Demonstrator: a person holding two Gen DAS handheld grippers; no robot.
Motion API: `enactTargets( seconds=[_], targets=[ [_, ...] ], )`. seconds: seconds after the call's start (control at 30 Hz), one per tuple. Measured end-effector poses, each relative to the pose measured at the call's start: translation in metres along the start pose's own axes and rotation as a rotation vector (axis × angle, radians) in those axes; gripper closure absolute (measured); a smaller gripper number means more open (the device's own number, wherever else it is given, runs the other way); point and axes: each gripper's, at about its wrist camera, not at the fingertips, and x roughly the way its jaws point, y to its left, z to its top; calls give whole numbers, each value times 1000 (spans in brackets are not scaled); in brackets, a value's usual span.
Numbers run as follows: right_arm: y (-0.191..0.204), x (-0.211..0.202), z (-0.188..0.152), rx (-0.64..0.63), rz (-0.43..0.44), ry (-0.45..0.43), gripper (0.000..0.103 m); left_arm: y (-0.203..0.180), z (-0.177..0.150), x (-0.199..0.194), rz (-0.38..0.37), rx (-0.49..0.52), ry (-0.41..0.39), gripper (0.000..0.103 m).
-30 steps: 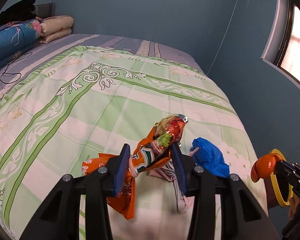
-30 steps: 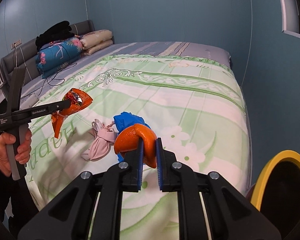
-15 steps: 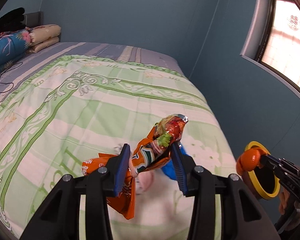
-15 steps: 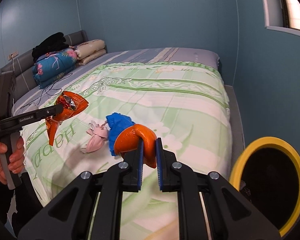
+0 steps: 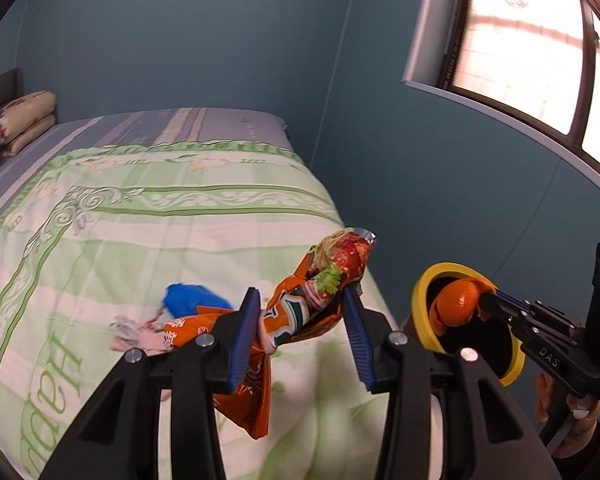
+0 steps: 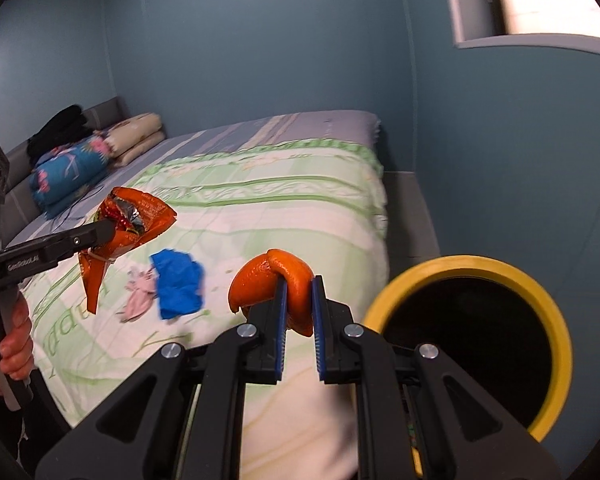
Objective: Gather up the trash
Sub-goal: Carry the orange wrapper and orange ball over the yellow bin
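1. Left wrist view: the left gripper (image 5: 300, 328) is clenched on a crumpled orange snack wrapper (image 5: 320, 288), blue pads pressing both sides; the wrapper's loose tail hangs below the jaws, printed with white characters too creased to read.
2. In the same view the right gripper (image 5: 486, 300) carries the letters "DAS" on its black body and is clamped on an orange peel (image 5: 454, 304), which hangs over the mouth of the yellow-rimmed bin (image 5: 424, 284) beside the bed's foot corner.
3. Right wrist view: the peel (image 6: 268, 276) is pinched between nearly closed pads, with the bin rim (image 6: 480, 266) just to its right.
4. The green-and-white quilt (image 6: 284, 200) shows large green lettering near its foot edge, reading roughly "Happ".
5. A blue crumpled scrap (image 6: 178, 282) and a pink scrap (image 6: 140, 294) lie touching on the quilt near that edge.
6. The left tool's arm bears small white print, illegible.
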Motion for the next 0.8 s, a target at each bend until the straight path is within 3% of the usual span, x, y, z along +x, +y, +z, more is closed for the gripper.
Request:
enactTargets(
  seconds=[0.6, 0.8],
  targets=[
    [-98, -26, -12, 112, -202, -27, 92, -122, 18, 56, -158, 185, 17, 63],
    [-120, -32, -19, 145, -234, -28, 92, -155, 17, 70, -179, 232, 15, 63]
  ],
)
